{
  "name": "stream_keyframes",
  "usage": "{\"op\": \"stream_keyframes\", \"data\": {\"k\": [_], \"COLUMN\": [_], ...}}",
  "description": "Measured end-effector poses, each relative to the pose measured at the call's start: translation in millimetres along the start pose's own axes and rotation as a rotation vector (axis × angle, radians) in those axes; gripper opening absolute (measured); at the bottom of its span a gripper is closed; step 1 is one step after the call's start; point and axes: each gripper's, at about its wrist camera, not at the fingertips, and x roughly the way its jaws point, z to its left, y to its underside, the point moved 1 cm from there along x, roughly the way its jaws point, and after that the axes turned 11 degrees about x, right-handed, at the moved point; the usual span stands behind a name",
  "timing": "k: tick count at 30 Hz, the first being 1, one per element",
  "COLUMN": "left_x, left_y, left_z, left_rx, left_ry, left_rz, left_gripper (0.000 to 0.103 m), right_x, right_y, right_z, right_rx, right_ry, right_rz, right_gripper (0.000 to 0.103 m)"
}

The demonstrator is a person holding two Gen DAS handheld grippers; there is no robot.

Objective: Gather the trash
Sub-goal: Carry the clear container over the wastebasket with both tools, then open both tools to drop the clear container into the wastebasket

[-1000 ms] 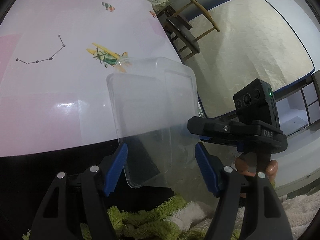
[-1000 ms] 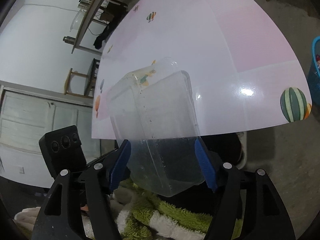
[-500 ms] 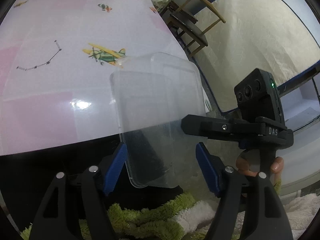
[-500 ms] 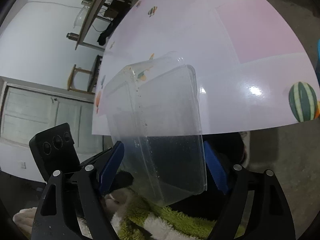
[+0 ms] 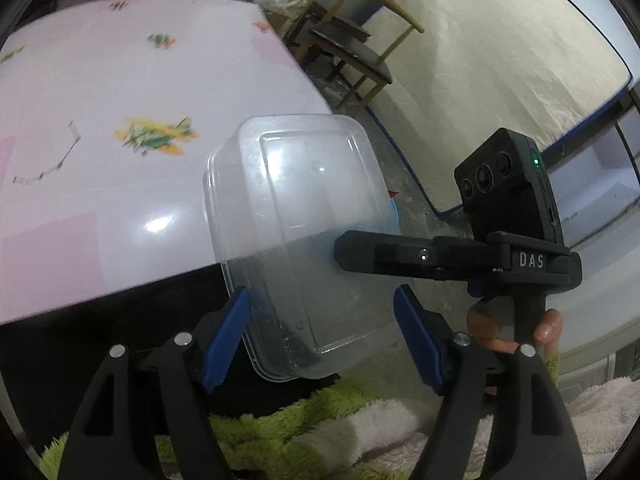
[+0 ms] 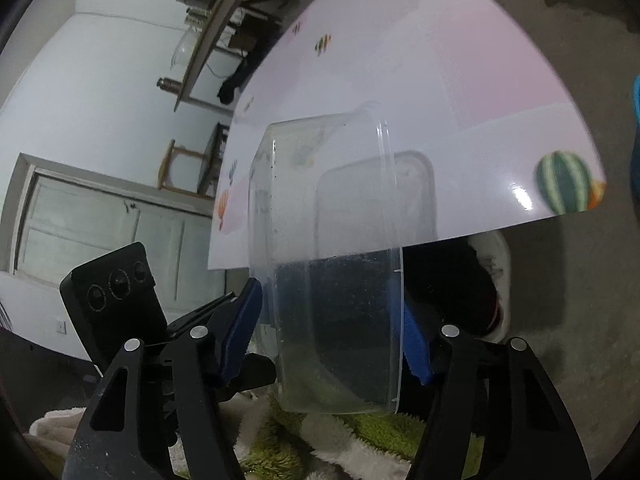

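A clear plastic container [image 5: 304, 208] hangs in the air over the table's near edge, and both grippers hold it. My left gripper [image 5: 320, 292] has it between its blue pads, flat face toward the camera. The left pad lies on its edge; the right pad's contact is hard to see. My right gripper [image 6: 330, 296] takes the container [image 6: 328, 240] side-on, one pad on its base and the other behind its rim, and its jaws are closing. One black finger [image 5: 400, 254] of the right gripper reaches in from the right onto the flat face.
The table [image 5: 100, 140] carries a glossy pink-and-white cloth with aeroplane and balloon prints. A wooden chair [image 5: 352, 56] and a mattress [image 5: 500, 60] stand beyond its right side. Green and white fluffy fabric [image 5: 320, 432] lies below the grippers. Something blue [image 6: 636, 128] sits at the right edge of the right wrist view.
The container has turned: the right wrist view now shows it side-on instead of into its hollow. The right jaws widened, then narrowed. Both hands shifted, and the chair came further into the left view.
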Motion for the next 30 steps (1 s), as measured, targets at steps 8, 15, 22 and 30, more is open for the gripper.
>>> {"op": "stream_keyframes", "data": {"k": [8,15,22,30], "left_x": [11,54,165,275], "left_y": [-28,-72,-134,-211], "left_z": [-28,-71,-130,-155], "left_rx": [0.109,0.239,0.371,0.409], "left_ry": [0.029,0.148,0.288,0.144], "left_rz": [0.018,0.092,0.247,0.263], "left_gripper": [0.071,0.071,0.071,0.081], "right_x": [-38,-100,-163,-204], "right_y": [5,2,-17,-106], "right_z": [-17,-64,-143,-248], "right_rx": [0.033,0.136,0.315,0.449], "right_ry": [-0.082,-0.209,-0.175,-0.103], "right_rz": [-0.098,-0.262,-0.466,-0.635], "right_gripper": [0.058,0.052,0.051,0.054]}}
